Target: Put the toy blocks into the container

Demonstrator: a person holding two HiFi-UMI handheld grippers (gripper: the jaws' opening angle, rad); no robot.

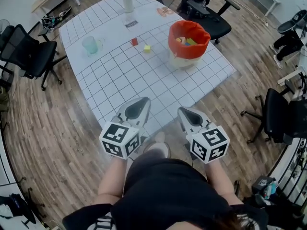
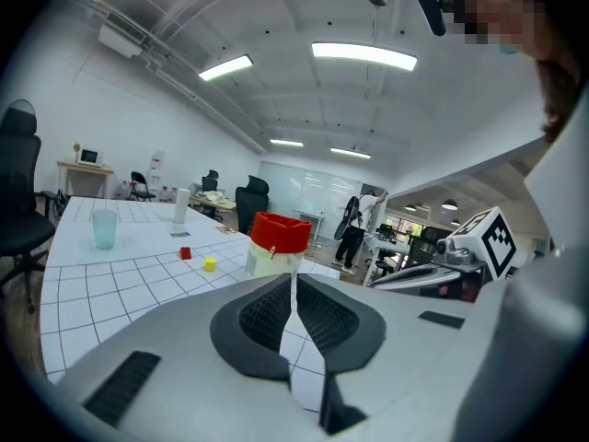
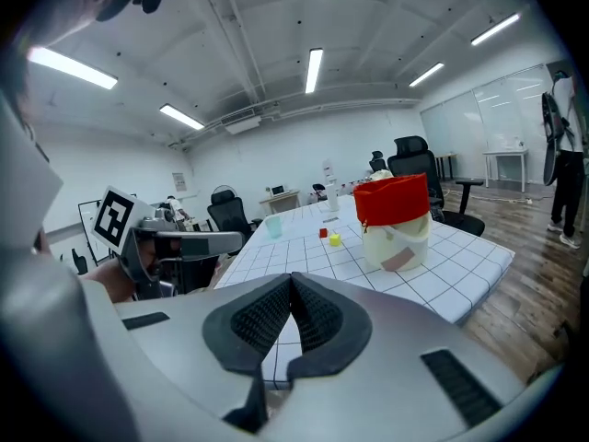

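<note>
Loose on the table (image 1: 115,80): two blocks, one red block (image 1: 134,41) and one yellow block (image 1: 147,48), near each other, left of the container (image 1: 188,49). One container, white with a red lining, upright; several coloured blocks lie inside, number unclear. One cup (image 1: 89,45). One white cylinder (image 1: 127,1).

One left gripper (image 1: 139,102): jaws closed together, nothing between them. One right gripper (image 1: 185,110): jaws closed together, empty. Both are at the table's near edge, well apart from the blocks.
</note>
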